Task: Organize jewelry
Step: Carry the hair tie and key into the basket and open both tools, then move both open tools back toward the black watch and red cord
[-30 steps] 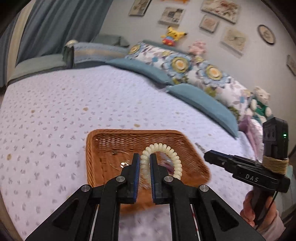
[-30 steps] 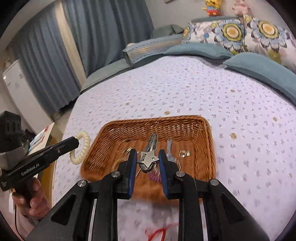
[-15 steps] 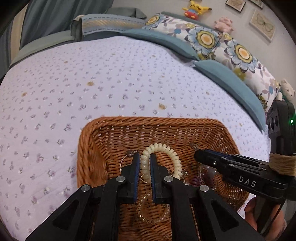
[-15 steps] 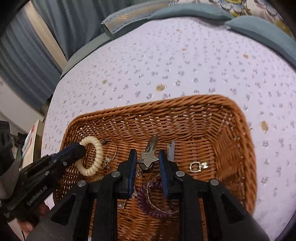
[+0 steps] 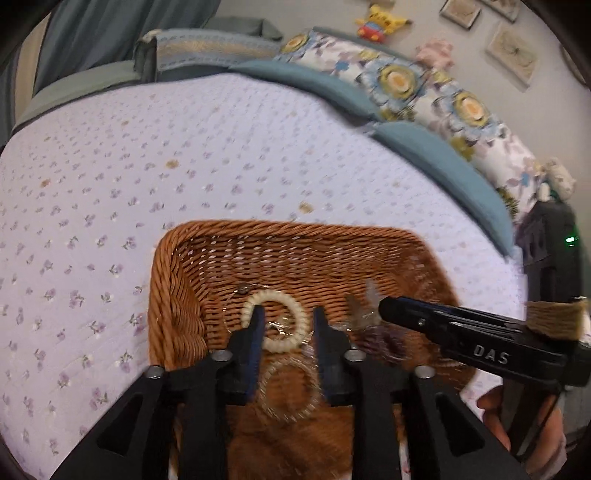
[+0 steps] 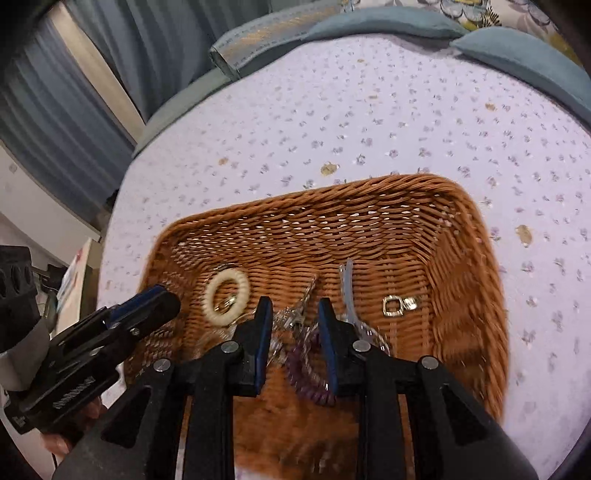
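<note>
**A:** Where is the jewelry sitting for you?

**B:** It all lies inside the wicker basket [image 6: 369, 206]. Your cream coil bracelet [image 6: 226, 297] rests flat on the woven floor toward the basket's left side, with a thin wire hoop tucked under and through it. In your left wrist view the same bracelet [image 5: 275, 319] lies just ahead of your left gripper [image 5: 288, 325], partly hidden behind its left finger.

**A:** And my left gripper's fingers?

**B:** Spread wide, with nothing pinched between them. The bracelet lies loose on the basket floor below the tips. A larger thin wire ring [image 5: 288, 391] lies closer to you, between the gripper's arms.

**A:** What about my right side?

**B:** Your right gripper [image 6: 295, 314] is also spread wide over the basket's middle, gripping nothing. Below its gap lie a silver hair clip [image 6: 295, 314], blurred, and a purple coil bracelet [image 6: 306, 369] that runs back under the right finger. A pale clear clip [image 6: 347, 291] lies just beside that finger, and a small gold buckle piece [image 6: 399, 305] sits apart, further right.

**A:** And around the basket?

**B:** It stands on the lilac flowered bedspread [image 5: 221, 155]. Blue pillows [image 5: 443, 155] and floral cushions [image 5: 399, 77] line the far edge, with a yellow plush toy [image 5: 380, 26] above them. Your two grippers point into the basket from opposite sides, close but not touching.
</note>
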A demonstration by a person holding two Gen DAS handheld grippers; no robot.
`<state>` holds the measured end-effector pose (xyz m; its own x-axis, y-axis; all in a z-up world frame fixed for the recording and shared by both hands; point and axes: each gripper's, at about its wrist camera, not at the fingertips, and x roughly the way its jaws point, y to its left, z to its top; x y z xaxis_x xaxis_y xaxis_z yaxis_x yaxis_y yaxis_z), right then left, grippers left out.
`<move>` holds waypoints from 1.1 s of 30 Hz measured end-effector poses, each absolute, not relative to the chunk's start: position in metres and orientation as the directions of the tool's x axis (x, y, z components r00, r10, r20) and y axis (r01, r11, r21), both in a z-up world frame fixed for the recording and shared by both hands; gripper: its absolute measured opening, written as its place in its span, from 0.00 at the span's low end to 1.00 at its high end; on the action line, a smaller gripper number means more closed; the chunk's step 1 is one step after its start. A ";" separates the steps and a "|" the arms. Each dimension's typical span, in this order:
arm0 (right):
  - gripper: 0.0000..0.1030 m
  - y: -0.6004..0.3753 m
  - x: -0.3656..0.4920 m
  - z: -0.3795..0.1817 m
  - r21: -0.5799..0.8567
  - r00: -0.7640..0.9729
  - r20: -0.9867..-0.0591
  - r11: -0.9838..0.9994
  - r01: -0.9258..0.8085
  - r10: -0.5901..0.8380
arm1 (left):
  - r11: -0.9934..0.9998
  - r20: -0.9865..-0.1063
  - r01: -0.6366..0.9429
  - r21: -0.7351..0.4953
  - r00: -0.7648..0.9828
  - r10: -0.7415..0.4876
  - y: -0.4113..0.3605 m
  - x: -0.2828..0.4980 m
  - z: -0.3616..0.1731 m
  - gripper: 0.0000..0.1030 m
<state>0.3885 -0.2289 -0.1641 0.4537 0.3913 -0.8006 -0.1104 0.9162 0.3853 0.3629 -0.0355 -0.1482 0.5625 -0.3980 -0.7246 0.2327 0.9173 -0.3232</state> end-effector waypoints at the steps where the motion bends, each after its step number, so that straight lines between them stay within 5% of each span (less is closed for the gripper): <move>1: 0.31 -0.230 0.382 -0.159 0.384 0.462 -0.796 0.916 -0.116 0.392 | 0.913 -0.710 0.240 -0.329 0.575 -0.407 -0.033 0.355 -0.142 0.43; 8: 0.32 -0.249 0.318 -0.102 0.395 0.539 -0.730 0.903 -0.171 0.421 | 0.888 -0.628 0.294 -0.353 0.629 -0.458 -0.014 0.293 -0.095 0.48; 10: 0.42 -0.255 0.295 -0.084 0.378 0.572 -0.711 0.908 -0.181 0.410 | 0.886 -0.605 0.306 -0.348 0.649 -0.461 -0.009 0.269 -0.081 0.57; 17: 0.43 -0.275 0.220 -0.059 0.326 0.633 -0.682 0.927 -0.185 0.366 | 0.874 -0.545 0.350 -0.336 0.685 -0.484 0.005 0.183 -0.050 0.58; 33: 0.53 -0.255 0.152 -0.175 0.303 0.568 -0.769 0.950 -0.078 0.292 | 0.838 -0.645 0.358 -0.410 0.536 -0.545 -0.015 0.081 -0.118 0.66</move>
<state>0.1523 -0.2550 -0.1747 0.5682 0.2920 -0.7694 -0.0777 0.9498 0.3030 0.0811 -0.0154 -0.1175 0.5360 -0.5448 -0.6449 0.3585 0.8385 -0.4104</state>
